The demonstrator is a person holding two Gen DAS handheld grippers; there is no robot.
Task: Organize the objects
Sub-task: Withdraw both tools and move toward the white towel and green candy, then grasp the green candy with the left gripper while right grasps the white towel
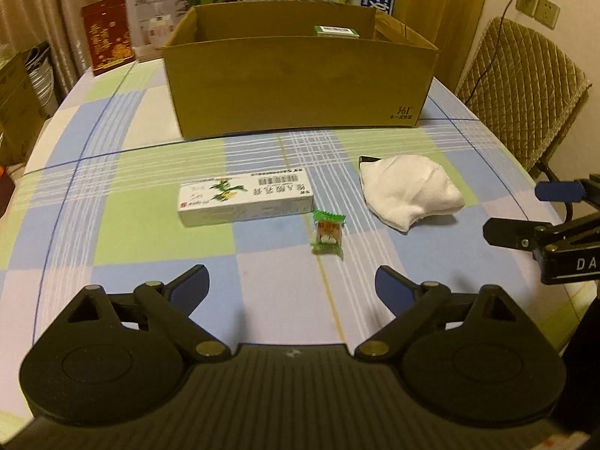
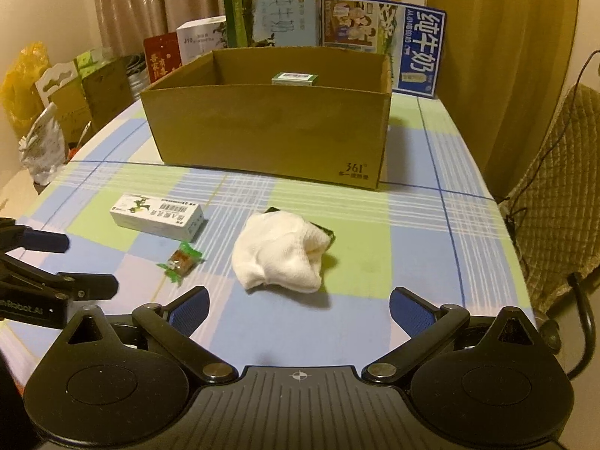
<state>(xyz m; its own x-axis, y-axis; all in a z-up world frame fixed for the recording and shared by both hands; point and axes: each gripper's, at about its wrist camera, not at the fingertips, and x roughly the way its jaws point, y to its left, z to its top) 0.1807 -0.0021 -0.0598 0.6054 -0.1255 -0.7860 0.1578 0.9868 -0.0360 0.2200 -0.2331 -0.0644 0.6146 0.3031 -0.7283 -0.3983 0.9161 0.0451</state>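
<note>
On the checked worktop (image 1: 123,225) stands an open cardboard box (image 1: 300,86) holding a small green packet (image 1: 336,31). Before it lie a white cloth (image 2: 279,255), a long white carton (image 1: 245,198) and a wrapped candy (image 1: 329,231). Only the right view shows bags (image 2: 41,150) beside the worktop. The left gripper (image 1: 292,285) and right gripper (image 2: 298,309) both gape wide, holding nothing.

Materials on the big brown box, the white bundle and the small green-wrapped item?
Brown box: looks like plain matte cardboard, thin raw edges. White bundle: soft knit or terry cloth, fuzzy, creased. Green-wrapped item: probably glossy plastic film with crimped ends; contents unclear.
</note>
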